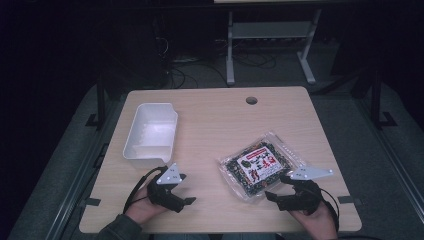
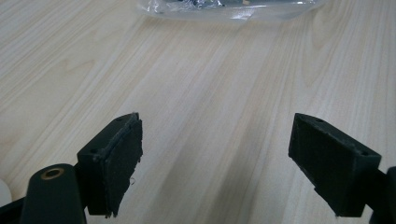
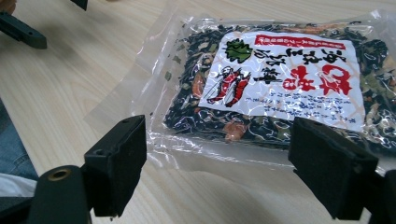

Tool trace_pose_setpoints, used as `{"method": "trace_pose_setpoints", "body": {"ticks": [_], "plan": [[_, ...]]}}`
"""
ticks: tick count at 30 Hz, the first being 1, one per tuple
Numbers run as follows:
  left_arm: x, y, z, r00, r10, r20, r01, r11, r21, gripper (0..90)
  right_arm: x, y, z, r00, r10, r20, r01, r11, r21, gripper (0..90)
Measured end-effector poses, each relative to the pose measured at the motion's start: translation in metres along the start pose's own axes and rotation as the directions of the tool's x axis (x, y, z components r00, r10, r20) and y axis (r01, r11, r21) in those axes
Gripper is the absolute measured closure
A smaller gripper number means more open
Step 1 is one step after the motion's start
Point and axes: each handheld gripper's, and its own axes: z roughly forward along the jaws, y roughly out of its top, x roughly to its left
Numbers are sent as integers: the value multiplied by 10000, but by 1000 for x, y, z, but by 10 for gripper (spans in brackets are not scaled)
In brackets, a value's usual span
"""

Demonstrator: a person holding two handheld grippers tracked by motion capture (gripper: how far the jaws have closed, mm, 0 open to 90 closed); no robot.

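A clear plastic packet (image 1: pixel 261 163) of dark dried food with a white and red label lies flat on the wooden table, right of centre. My right gripper (image 1: pixel 275 196) rests at the packet's near edge, jaws open; in the right gripper view the packet (image 3: pixel 280 84) lies just beyond the empty gap (image 3: pixel 217 163). My left gripper (image 1: pixel 187 191) sits near the front left of the table, pointing right, open and empty. In the left gripper view its jaws (image 2: pixel 215 158) frame bare wood, with the packet's edge (image 2: pixel 229 9) far ahead. A white tub (image 1: pixel 151 131) stands empty behind the left gripper.
The table (image 1: pixel 220 120) has a round cable hole (image 1: pixel 251 100) near its back edge. A white desk frame (image 1: pixel 270 35) and cables stand on the dark floor beyond. The left gripper's jaw tip (image 3: pixel 21 30) pokes into the right gripper view.
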Motion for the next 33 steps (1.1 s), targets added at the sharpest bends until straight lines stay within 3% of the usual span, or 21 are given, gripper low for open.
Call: {"method": "trace_pose_setpoints", "body": {"ticks": [8, 14, 23, 29, 33], "plan": [[-1, 0, 0, 10000, 77, -29, -77, 10000, 12, 169, -2, 10, 1, 9999, -79, 109, 78, 9999, 103, 170], [-1, 1, 2, 9999, 143, -34, -143, 9999, 57, 170, -13, 23, 0, 9995, 42, 322, -40, 10000, -62, 171], [-4, 3, 4, 9995, 311, 96, -312, 9995, 87, 198, -32, 36, -14, 9931, 99, 1169, -35, 9985, -546, 186], [-3, 3, 5, 9995, 287, 89, -288, 9995, 115, 193, -55, 42, -19, 9871, 566, 1500, -474, 9968, -646, 194], [-3, 3, 5, 9994, 339, 84, -340, 9994, 118, 194, -72, 40, -22, 9812, 1117, 1575, -1022, 9925, -675, 198]]}}
